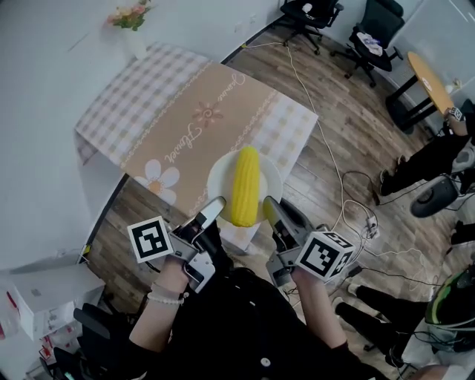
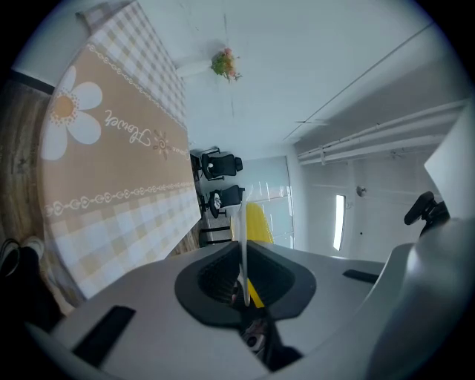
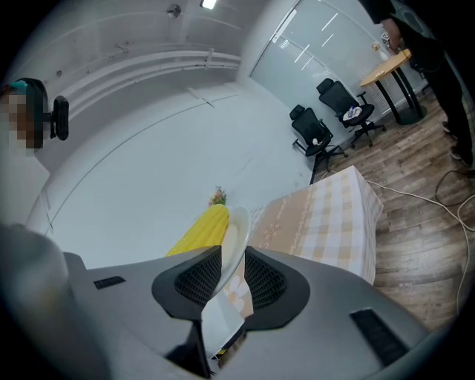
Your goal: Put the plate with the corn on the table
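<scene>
step: carry | left gripper (image 1: 213, 210) and right gripper (image 1: 270, 211) fingers clamp opposite rims of white plate (image 1: 219, 177), level so corn cob (image 1: 245, 185) won't roll | counter (image 1: 185, 111) just ahead

Head camera: above the person, facing steeply down on the table (image 1: 185, 111) from well above; left gripper (image 1: 215, 210) and right gripper (image 1: 271, 211) show at lower centre. Left gripper camera: close behind its own jaws, facing along them, with the frame rolled so the table stands on edge at picture left. Right gripper camera: close behind its own jaws, facing across the table toward the chairs (image 3: 323, 126). All three views share the plate (image 1: 217, 178), corn (image 1: 245, 185), table, chairs and flowers (image 1: 130, 15).
</scene>
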Demonstrator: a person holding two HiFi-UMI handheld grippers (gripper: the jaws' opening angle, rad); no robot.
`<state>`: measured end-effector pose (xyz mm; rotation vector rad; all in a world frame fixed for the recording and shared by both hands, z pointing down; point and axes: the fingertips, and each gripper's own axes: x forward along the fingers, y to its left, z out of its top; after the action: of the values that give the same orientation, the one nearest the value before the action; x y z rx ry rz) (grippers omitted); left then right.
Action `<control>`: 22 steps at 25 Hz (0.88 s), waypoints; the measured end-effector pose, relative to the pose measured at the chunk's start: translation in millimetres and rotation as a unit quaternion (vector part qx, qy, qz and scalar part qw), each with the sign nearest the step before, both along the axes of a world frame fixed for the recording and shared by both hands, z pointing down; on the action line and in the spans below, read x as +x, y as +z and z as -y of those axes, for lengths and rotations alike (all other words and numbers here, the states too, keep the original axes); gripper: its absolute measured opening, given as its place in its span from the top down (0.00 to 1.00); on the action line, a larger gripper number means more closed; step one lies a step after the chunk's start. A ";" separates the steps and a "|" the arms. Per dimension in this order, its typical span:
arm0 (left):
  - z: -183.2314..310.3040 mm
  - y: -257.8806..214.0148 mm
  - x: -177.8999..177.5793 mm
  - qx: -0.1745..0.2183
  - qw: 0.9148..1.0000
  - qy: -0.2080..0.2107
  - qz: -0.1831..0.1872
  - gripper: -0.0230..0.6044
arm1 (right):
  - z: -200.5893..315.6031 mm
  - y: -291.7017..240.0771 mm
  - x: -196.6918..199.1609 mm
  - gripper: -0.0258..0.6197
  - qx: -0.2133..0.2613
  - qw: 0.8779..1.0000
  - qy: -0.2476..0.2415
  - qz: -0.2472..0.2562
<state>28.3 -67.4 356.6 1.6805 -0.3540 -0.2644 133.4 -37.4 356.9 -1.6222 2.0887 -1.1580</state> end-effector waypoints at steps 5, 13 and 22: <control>33.7 4.8 -8.1 -0.004 1.000 0.006 0.002 0.92 | 32.4 4.5 -8.3 0.77 -0.011 1.000 0.006 -0.007; 71.2 16.7 -17.8 -0.009 1.000 0.014 0.004 0.92 | 67.1 16.0 -19.4 0.77 -0.028 0.999 0.016 -0.016; 76.6 16.8 -17.4 0.002 1.000 0.023 0.013 0.92 | 70.6 19.1 -19.7 0.76 -0.026 0.999 0.025 -0.017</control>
<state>10.9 -143.9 373.5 1.6953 -0.3349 -0.2100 113.7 -108.0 376.0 -1.7191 2.0429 -1.1851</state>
